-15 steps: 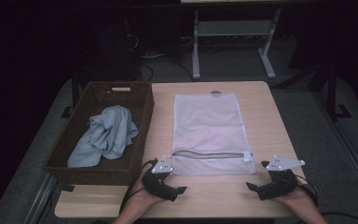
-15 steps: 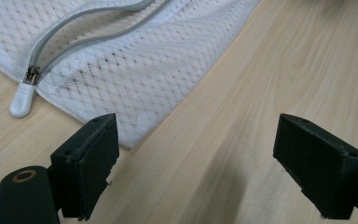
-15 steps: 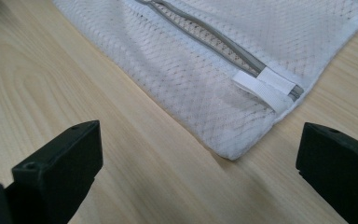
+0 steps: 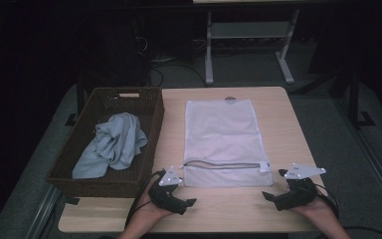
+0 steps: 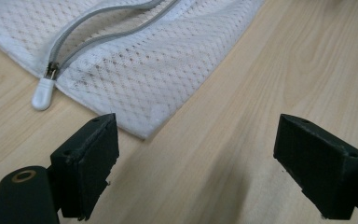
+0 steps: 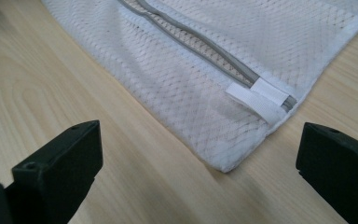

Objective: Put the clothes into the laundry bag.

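Two grippers wait at the near corners of a flat mesh bag.

High view: the bag lies mid-table, no writing legible; a basket holding a blue cloth sits at its nine o'clock. Left gripper at seven o'clock, right gripper at five. Left gripper view: white zipper pull; jaws wide, empty. Right gripper view: a blank white tab at the zipper's end; jaws wide, touching nothing.

- Mesh bag: white, diamond-net weave; grey zipper, white pull.
- Grippers: black jaws, grey top plates.
- Basket, at 9 o'clock from bag: dark brown wicker.
- Cloth: pale blue-grey.
- Table: light wood grain.
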Demonstrator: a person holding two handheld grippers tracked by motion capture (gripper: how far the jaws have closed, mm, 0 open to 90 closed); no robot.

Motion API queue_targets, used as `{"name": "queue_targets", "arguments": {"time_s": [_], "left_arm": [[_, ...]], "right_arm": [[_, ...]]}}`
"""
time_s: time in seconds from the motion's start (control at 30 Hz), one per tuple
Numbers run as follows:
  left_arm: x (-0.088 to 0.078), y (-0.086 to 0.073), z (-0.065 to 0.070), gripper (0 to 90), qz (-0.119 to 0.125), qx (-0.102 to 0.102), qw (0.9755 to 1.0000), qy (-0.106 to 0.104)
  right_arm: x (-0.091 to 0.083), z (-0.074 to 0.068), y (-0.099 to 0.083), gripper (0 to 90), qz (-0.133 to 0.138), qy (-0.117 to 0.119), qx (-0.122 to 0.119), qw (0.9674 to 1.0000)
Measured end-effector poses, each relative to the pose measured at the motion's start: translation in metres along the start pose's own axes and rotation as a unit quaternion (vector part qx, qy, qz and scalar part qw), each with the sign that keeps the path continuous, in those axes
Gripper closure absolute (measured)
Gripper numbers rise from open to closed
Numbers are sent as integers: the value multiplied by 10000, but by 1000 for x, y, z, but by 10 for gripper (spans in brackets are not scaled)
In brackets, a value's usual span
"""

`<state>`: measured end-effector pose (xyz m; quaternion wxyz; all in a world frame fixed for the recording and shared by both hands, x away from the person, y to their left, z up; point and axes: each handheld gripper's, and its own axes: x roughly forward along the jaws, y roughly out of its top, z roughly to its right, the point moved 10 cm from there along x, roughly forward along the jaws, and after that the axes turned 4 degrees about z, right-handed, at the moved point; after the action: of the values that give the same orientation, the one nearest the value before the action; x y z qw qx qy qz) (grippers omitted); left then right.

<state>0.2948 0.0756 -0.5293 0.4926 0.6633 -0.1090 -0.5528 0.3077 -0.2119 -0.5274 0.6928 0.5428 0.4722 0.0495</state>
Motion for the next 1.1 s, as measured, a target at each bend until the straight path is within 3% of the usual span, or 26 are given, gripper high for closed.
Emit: {"name": "queue_targets", "arguments": {"time_s": [0.2, 0.4, 0.67, 0.83, 1.1], "left_arm": [[-2, 1, -3, 134, 76, -91, 9999, -33], [0, 1, 0, 134, 38, -56, 9999, -74], [0, 1, 2, 134, 36, -28, 10000, -86], [-1, 1, 0, 134, 48, -39, 10000, -41], [-1, 0, 0, 134, 42, -47, 10000, -45]], "right_arm": [[0, 3, 9, 55, 96, -102, 65, 9999], [5, 4, 17, 61, 114, -122, -35, 9999], [12, 8, 21, 65, 107, -87, 143, 9998], [16, 16, 34, 66, 148, -141, 65, 9998], [25, 29, 55, 73, 263, -168, 158, 9994]]}}
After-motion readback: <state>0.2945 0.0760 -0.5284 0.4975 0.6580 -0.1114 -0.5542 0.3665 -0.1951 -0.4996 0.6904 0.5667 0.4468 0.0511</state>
